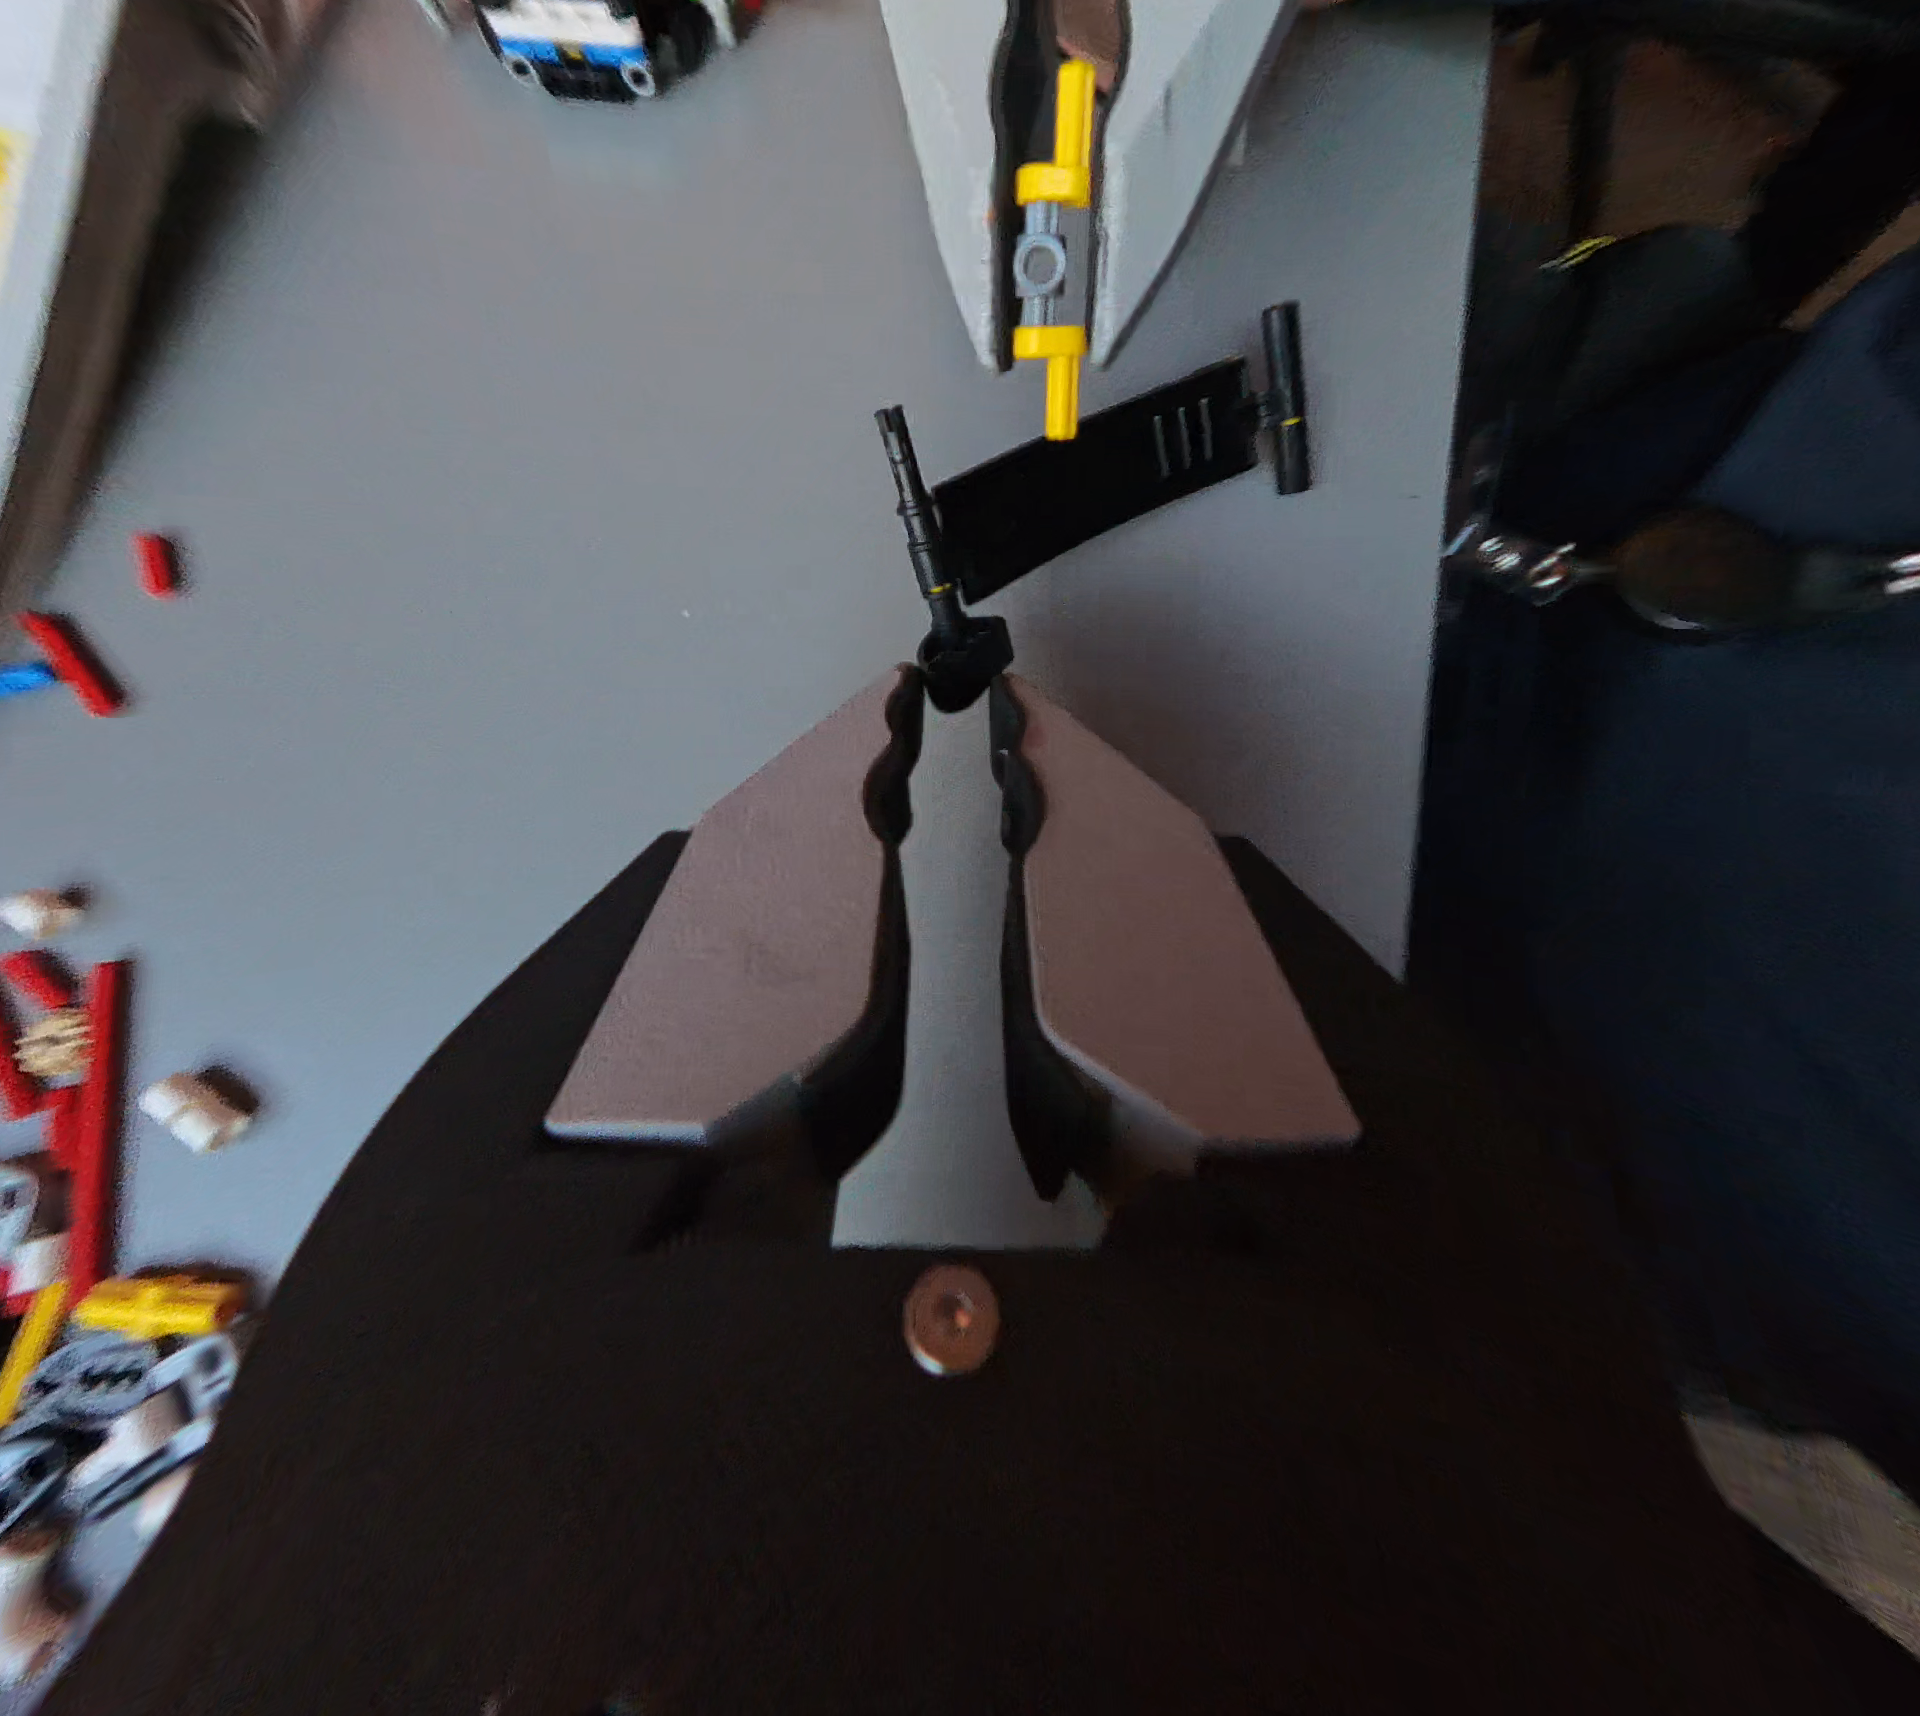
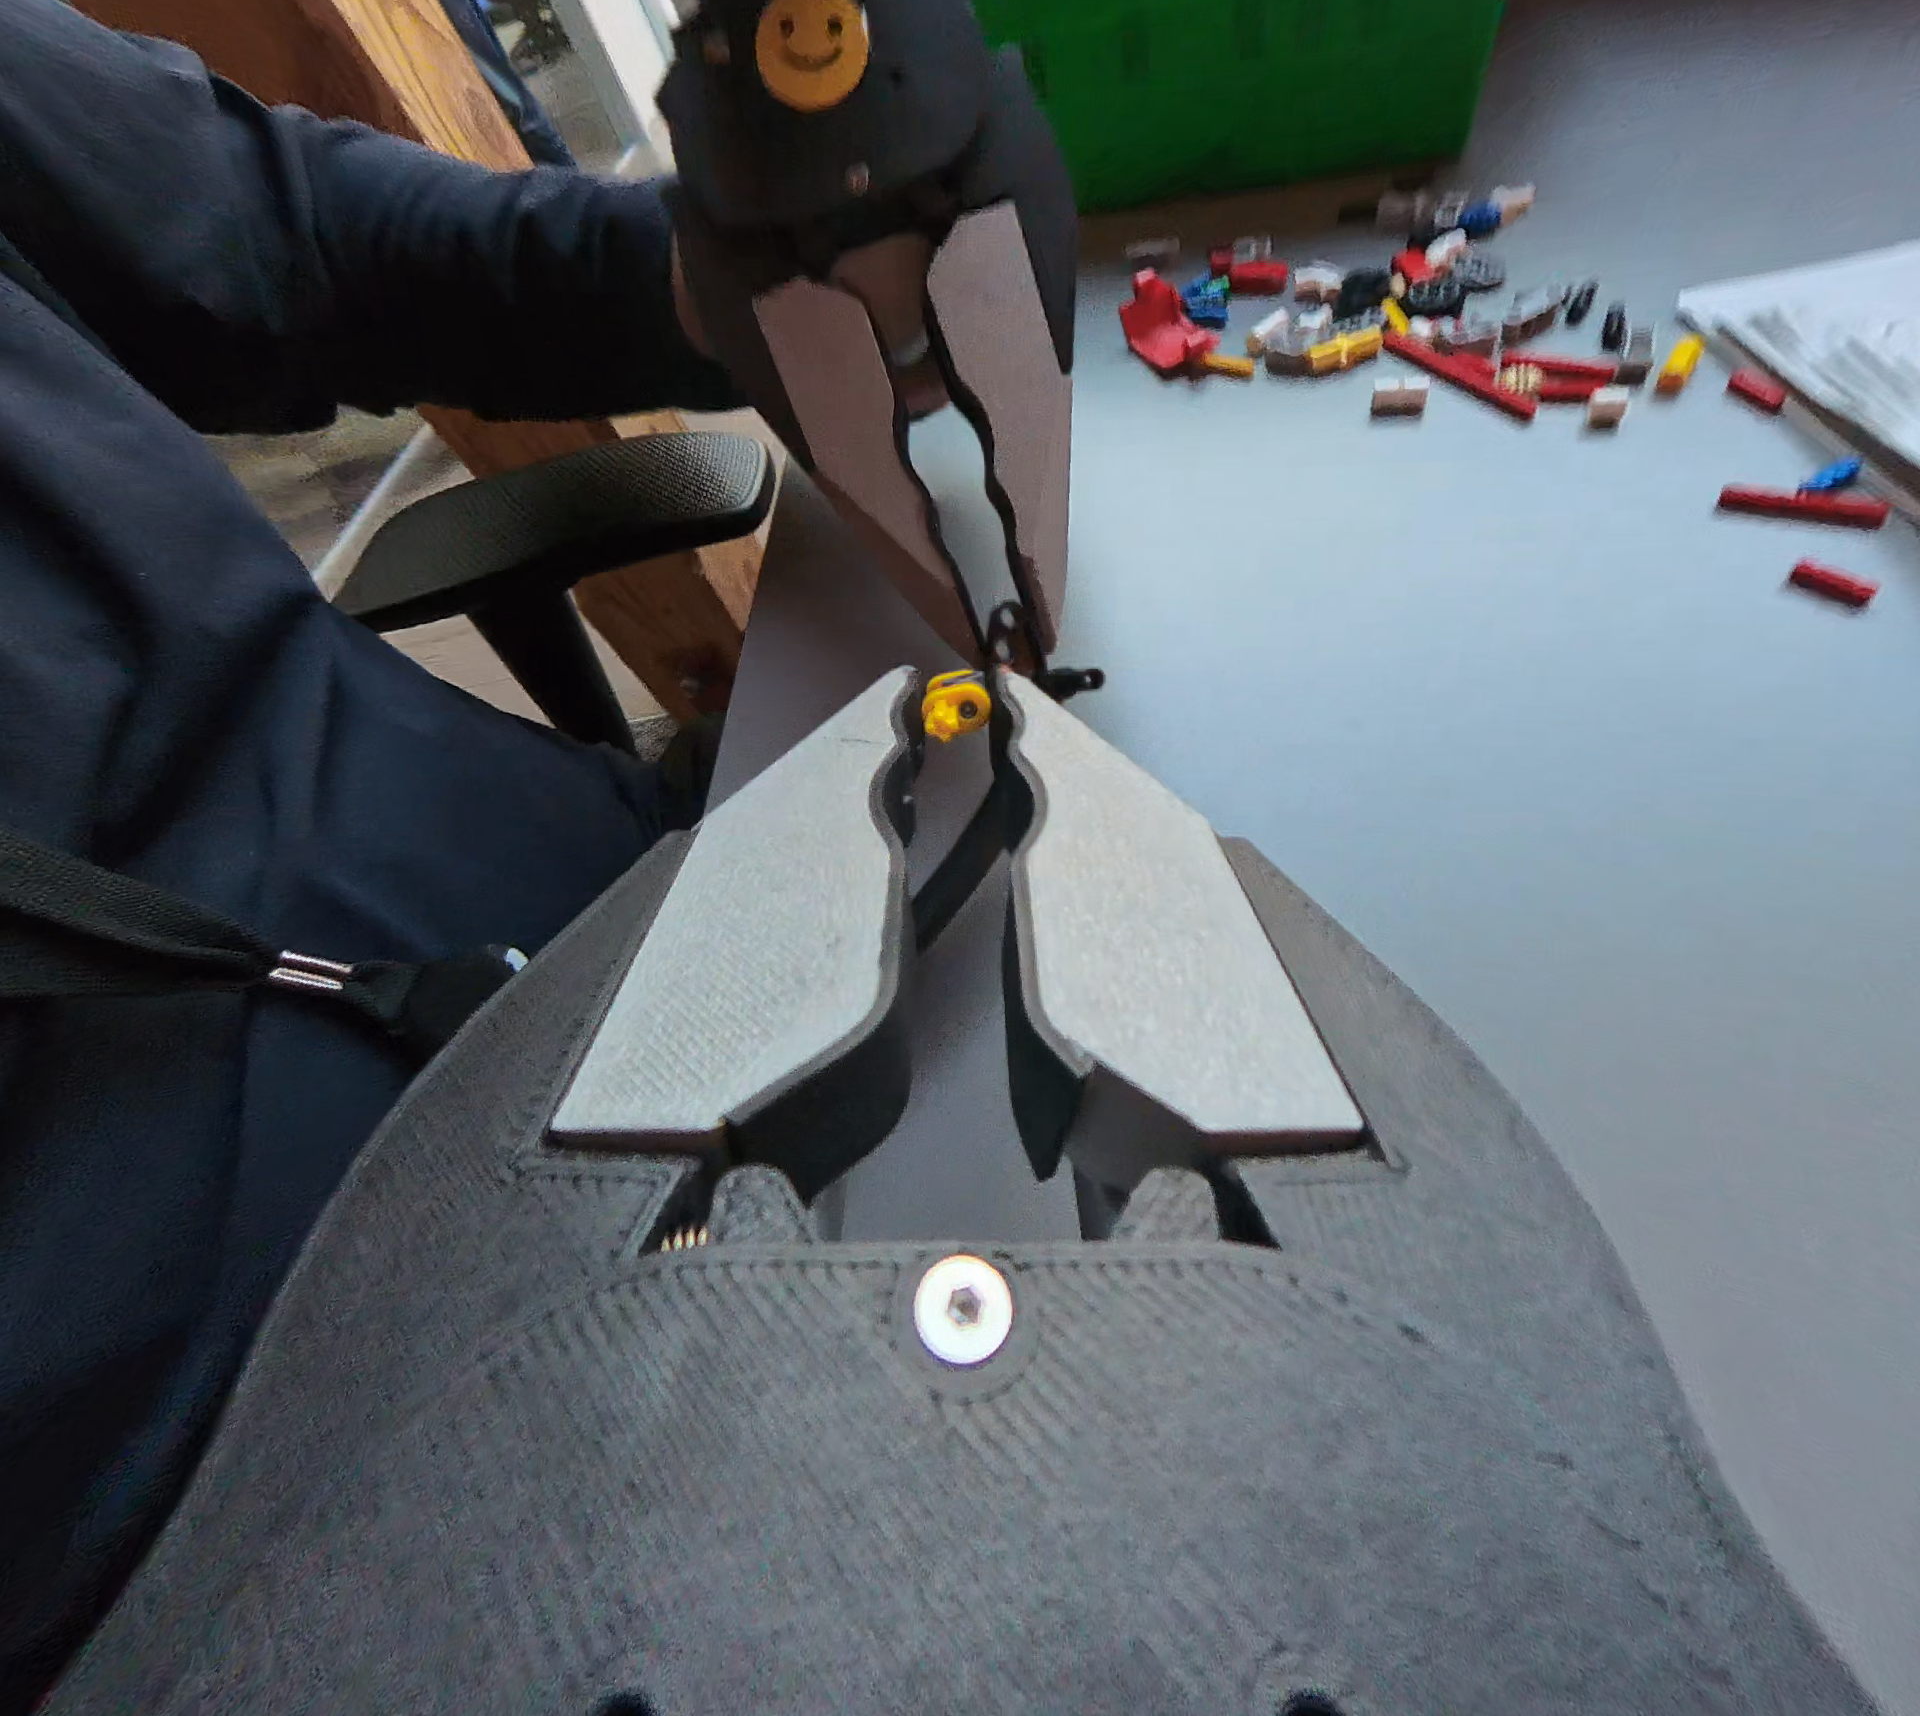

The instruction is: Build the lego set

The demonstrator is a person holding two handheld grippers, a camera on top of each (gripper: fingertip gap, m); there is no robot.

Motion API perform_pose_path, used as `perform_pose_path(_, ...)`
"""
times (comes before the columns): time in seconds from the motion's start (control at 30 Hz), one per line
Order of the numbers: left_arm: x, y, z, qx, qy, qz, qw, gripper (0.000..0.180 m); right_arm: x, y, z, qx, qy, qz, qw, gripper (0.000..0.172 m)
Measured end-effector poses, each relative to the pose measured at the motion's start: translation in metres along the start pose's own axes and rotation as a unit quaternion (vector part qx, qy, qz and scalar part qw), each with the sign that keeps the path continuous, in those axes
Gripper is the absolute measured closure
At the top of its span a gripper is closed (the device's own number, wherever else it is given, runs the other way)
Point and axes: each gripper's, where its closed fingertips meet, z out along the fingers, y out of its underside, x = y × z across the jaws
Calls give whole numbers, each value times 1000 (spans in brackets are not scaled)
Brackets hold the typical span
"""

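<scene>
Your left gripper pinching light, stiff black panel assembly by end connector; right gripper clamping small yellow-grey axle piece, mid-tabletop near front edge.

Yellow-and-grey piece, black panel assembly – grey table, green bin, red, blue and yellow loose bricks.

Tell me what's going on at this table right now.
A person holds two grippers over a grey table. The left gripper pinches the end of a black assembly of a panel and pins. The right gripper grips a yellow-and-grey piece, its tip close to the panel. Loose bricks and a green bin sit beyond.
</scene>
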Motion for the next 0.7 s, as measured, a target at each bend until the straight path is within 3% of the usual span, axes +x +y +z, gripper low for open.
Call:
perform_pose_path(0.17, 6, 3, -1, 22, -105, 90, 990, 170, -10, 4, 16, -10, 32, -105, 994, 163)
perform_pose_path(0.27, 16, 10, 3, 14, -104, 108, 989, 170, -5, 12, 26, -44, 81, -156, 983, 163)
perform_pose_path(0.57, 13, 9, -6, 19, -190, 128, 973, 171, -13, 16, 34, -107, 116, -145, 977, 162)
perform_pose_path(0.7, 14, 3, -9, 42, -182, 108, 976, 171, -11, 12, 33, -106, 122, -136, 977, 162)
